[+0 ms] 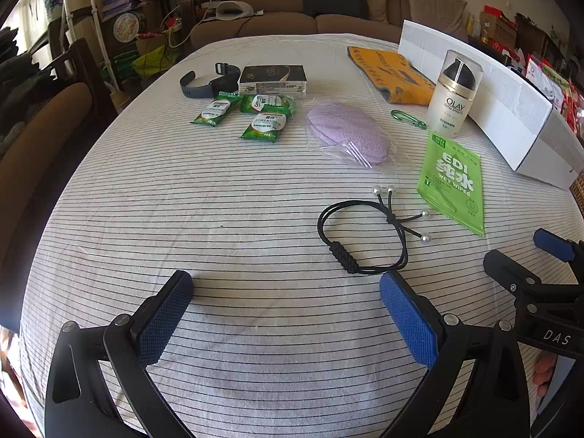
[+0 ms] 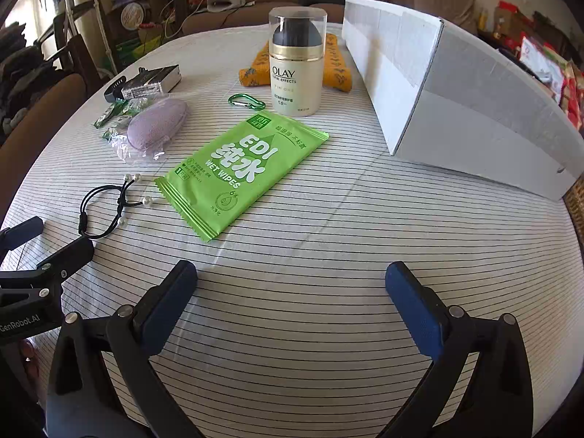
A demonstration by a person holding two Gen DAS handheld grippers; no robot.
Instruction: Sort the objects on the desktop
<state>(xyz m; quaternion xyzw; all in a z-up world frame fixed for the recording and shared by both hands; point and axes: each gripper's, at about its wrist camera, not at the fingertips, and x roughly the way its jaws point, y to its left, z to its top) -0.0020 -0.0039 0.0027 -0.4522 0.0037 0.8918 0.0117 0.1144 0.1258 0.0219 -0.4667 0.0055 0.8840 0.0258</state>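
Both grippers, left gripper (image 1: pixel 284 292) and right gripper (image 2: pixel 292 284), spread empty over tabletop (image 2: pixel 328 219); sorting unstarted, likely bracelet (image 1: pixel 361 237) or wet wipes (image 2: pixel 237 168) next.

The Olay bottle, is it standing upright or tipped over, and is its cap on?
Upright. The Olay bottle stands on its base on the striped tablecloth, label level and readable, with its clear cap on over the dark pump.

Daylight coming in from upper left, tablecloth (image 1: pixel 255 189) bright, soft shadows. Fisheye bending edges hard, corners vignetting black. Focus holding sharp, no motion blur.
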